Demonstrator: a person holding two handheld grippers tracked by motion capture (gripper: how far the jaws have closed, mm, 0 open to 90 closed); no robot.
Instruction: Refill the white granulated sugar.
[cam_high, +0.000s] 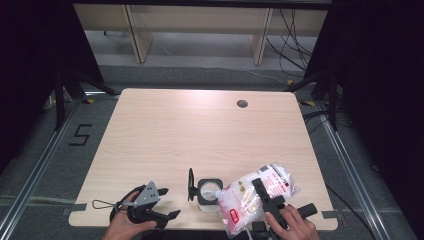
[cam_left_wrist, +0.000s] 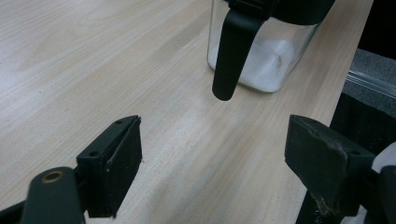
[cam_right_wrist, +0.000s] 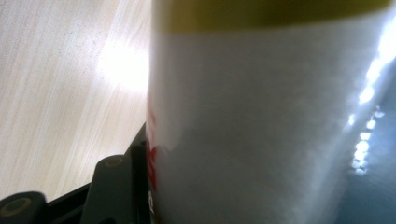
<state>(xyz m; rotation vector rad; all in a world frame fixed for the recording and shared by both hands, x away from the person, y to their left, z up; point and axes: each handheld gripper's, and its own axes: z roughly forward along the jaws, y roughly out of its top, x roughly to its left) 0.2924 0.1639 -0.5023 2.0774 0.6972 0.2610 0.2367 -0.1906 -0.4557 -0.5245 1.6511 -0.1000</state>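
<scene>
Near the lower middle of the high view, close to the table's front edge, stands a small clear square jar with a black rim and flipped-open black lid (cam_high: 208, 192), a low layer of white granules in its bottom; in the left gripper view the same jar (cam_left_wrist: 275, 60) sits at the upper right with its lid hanging down over the wood. To its right in the high view, a soft clear plastic bag of white granules with red print (cam_high: 252, 196) is tilted so that one corner reaches the jar's mouth, and the right gripper (cam_high: 267, 197) pinches it across the middle; in the right gripper view the bag (cam_right_wrist: 261, 130) bulges up between the jaws. The left gripper (cam_high: 167, 202), at the lower left of the high view, has its jaws spread with nothing between them and rests apart from the jar, so nothing steadies the jar. The main risk, as I judge it, is spillage: the jar's opening is small and the bag is floppy, so if the spout corner sags or drifts, granules would run over the rim onto the pale wooden table (cam_high: 200, 130). A nudge from the bag could also tip or push the light jar toward the near edge. A slack pinch on slick film could let the heavy bag slide out and dump its load.
</scene>
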